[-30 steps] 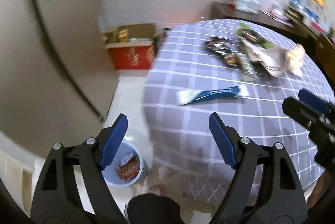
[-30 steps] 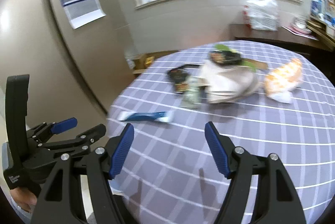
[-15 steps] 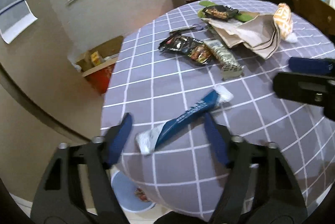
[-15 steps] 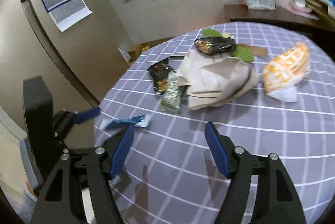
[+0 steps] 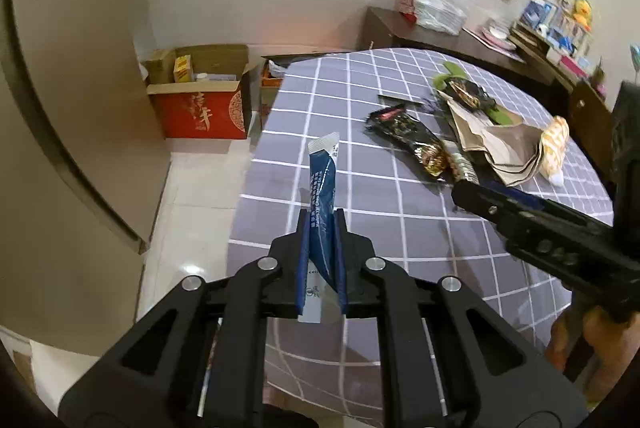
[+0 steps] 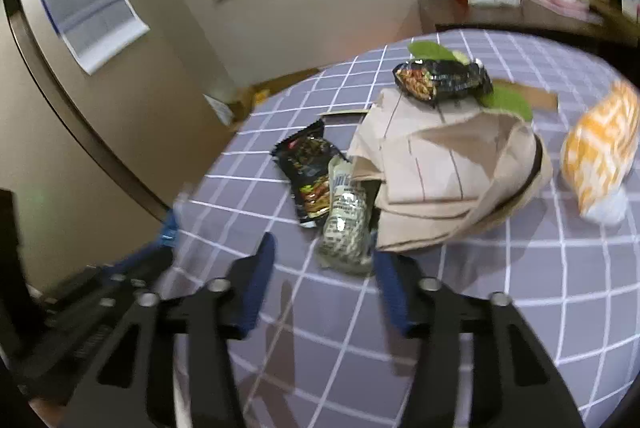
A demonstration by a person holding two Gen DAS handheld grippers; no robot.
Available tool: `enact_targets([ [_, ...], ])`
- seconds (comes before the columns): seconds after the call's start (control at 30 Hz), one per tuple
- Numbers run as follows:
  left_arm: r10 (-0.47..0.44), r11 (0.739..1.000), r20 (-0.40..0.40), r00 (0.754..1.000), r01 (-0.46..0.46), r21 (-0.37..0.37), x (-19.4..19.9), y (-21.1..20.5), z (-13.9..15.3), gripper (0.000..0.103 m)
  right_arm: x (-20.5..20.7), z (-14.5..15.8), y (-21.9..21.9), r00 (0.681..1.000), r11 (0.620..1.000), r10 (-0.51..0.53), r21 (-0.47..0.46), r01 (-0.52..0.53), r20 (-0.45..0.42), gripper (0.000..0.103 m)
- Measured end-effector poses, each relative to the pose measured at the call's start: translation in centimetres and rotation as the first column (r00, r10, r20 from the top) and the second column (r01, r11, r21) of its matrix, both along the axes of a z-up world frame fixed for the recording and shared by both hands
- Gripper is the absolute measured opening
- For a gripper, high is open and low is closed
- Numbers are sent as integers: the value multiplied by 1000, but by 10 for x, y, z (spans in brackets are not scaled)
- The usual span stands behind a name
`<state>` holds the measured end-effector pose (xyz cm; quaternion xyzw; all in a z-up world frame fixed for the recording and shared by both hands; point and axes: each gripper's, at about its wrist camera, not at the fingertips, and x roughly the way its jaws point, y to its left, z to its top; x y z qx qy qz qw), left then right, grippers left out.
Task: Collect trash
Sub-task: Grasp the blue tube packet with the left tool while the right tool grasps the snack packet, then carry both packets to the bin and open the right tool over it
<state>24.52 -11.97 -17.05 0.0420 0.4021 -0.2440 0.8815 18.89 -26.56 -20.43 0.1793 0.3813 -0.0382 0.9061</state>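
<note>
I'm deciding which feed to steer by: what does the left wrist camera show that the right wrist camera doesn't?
Left wrist only: the left gripper shut on the blue sachet, and the red cardboard box on the floor.

Right wrist only: the right gripper open, just short of the silver printed wrapper, and the wall calendar.

Both: the checked tablecloth, the black snack wrapper, the brown paper bag, the orange-and-white bag and the white plastic bag on the sideboard.
</note>
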Motion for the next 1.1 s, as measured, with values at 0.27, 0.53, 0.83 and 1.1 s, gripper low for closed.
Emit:
enact_targets([
  [0.27, 30, 996, -44, 999, -34, -77, -2, 26, 1, 12, 2, -6, -1, 999, 1000, 15, -2, -15, -31, 16],
  [0.53, 54, 992, -53, 997, -60, -110, -18, 51, 6, 12, -37, 8, 11, 998, 998, 54, 14, -54, 16, 16],
  [0.83, 129, 981, -60, 990, -137, -140, -33, 102, 9, 12, -53, 33, 76, 978, 979, 198, 26, -200, 72, 16],
  [1.1, 292, 948, -72, 954, -299, -112, -33, 188, -3, 12, -24, 32, 180, 912, 916, 398, 15, -401, 97, 16],
])
